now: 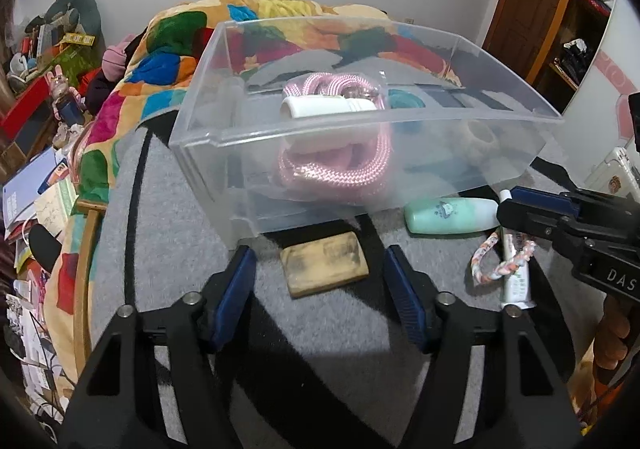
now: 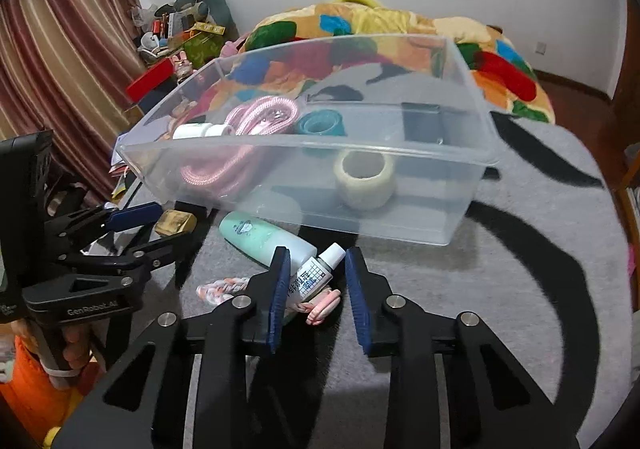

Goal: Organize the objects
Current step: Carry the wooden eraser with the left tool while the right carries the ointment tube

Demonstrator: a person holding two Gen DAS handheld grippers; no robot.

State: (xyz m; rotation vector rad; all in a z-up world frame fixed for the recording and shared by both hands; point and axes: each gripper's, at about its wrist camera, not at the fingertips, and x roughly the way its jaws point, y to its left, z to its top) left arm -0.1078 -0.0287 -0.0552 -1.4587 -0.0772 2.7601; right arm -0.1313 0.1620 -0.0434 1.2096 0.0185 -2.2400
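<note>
There, both claws gaped empty: the left claw (image 1: 320, 277) hung over a wooden block (image 1: 324, 269), the right claw (image 2: 318, 285) over a small tube (image 2: 316, 277), beside the clear bin (image 2: 460, 165) on the bed.

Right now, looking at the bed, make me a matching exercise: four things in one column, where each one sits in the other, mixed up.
Things
1. pink rope
2. wooden block
3. green bottle
4. white tube

Places
A. on the grey blanket, ahead of the open left gripper
B. inside the clear bin
C. between the fingers of the open right gripper
D. lying outside the bin, against its front wall

Pairs: 1-B, 2-A, 3-D, 4-C
</note>
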